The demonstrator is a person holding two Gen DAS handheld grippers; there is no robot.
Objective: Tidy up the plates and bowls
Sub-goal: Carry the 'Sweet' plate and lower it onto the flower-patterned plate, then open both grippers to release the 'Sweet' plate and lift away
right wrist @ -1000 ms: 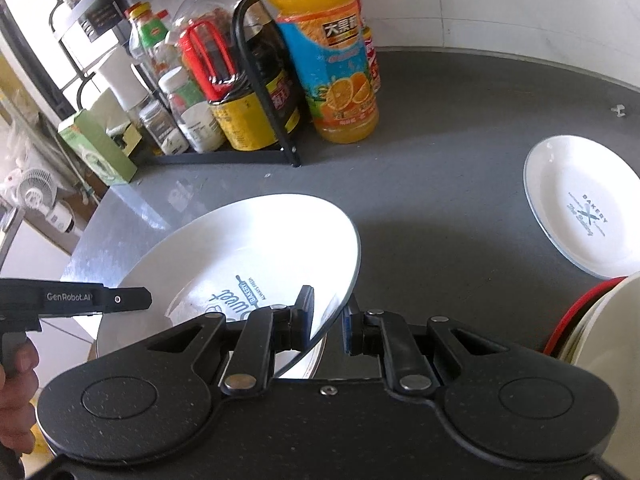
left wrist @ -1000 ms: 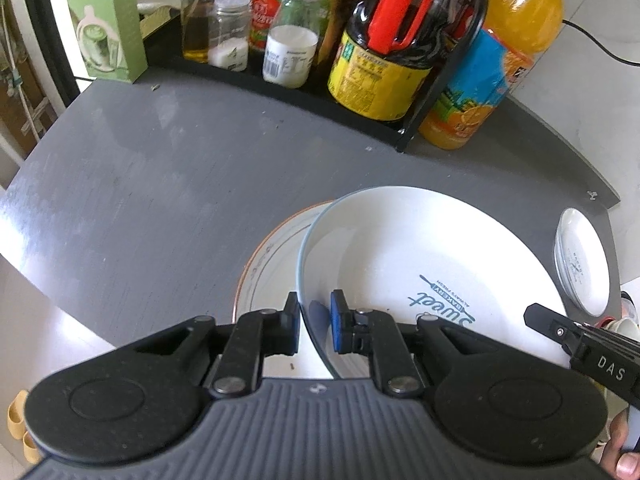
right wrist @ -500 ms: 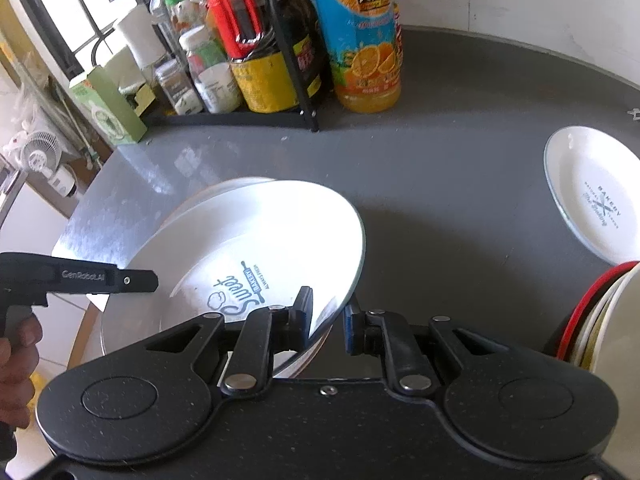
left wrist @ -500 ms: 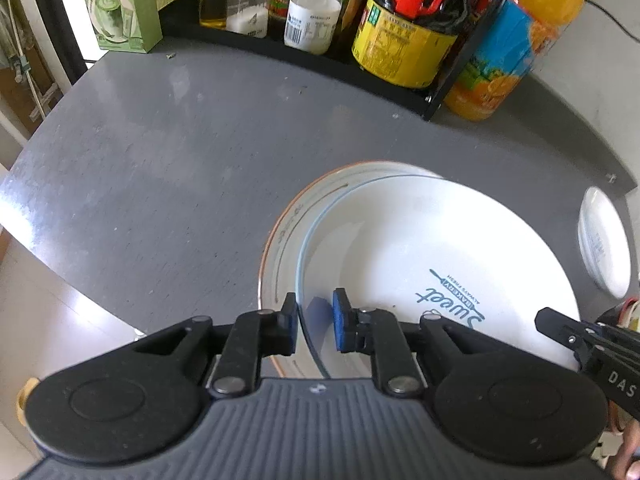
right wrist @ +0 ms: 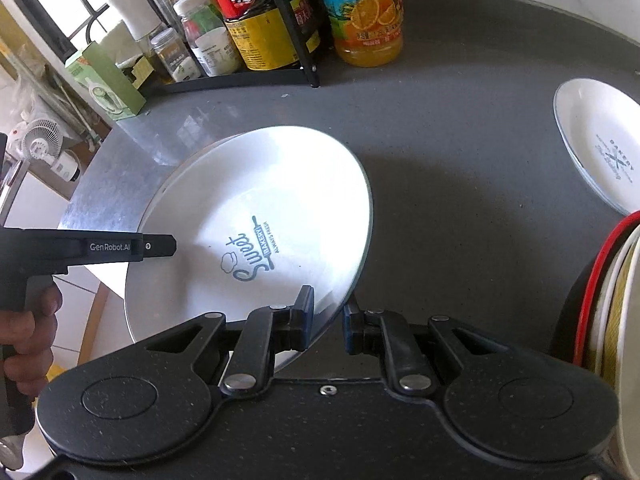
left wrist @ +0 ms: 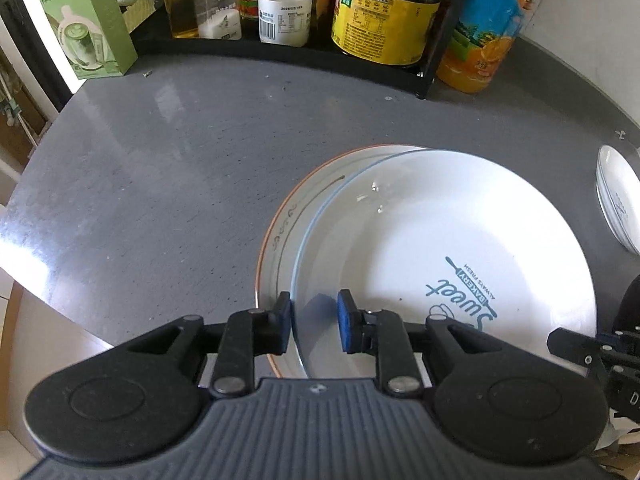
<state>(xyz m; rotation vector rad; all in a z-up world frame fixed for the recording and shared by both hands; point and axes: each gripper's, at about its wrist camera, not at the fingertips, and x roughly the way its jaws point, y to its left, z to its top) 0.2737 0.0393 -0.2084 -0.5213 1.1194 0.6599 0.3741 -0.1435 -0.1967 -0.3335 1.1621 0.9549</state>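
We see a white bowl [left wrist: 444, 248] printed with "Sweet Bakery" in blue, sitting over a larger plate [left wrist: 288, 216] with an orange-brown rim, on the dark grey counter [left wrist: 160, 152]. The plate shows only as a crescent on the bowl's left side in the left wrist view. Our left gripper [left wrist: 312, 326] straddles the bowl's near-left rim: its left pad sits outside the wall and looks to touch it, while the blue right pad stands inside the bowl with a clear gap to the wall, so the fingers are apart and not clamped. Our right gripper [right wrist: 326, 320] has the bowl's edge between its fingers too; the left pad is against the inner face of the rim, and the right pad stands a little off the outer side, so here also the fingers look parted rather than pinching. In the right wrist view the bowl [right wrist: 256, 224] looks tilted, its right edge raised above the counter [right wrist: 460, 140]. A second white plate [right wrist: 600, 140] with a bakery print lies well apart on the right, and a stack of dishes [right wrist: 608, 304] with a red rim stands on edge at the right border. Behind, a black rack [left wrist: 436, 60] holds bottles and jars, with an orange juice bottle [right wrist: 368, 12] just beside it and a green carton [left wrist: 88, 28] on the left. A hand [right wrist: 28, 332] grips the left tool's handle.
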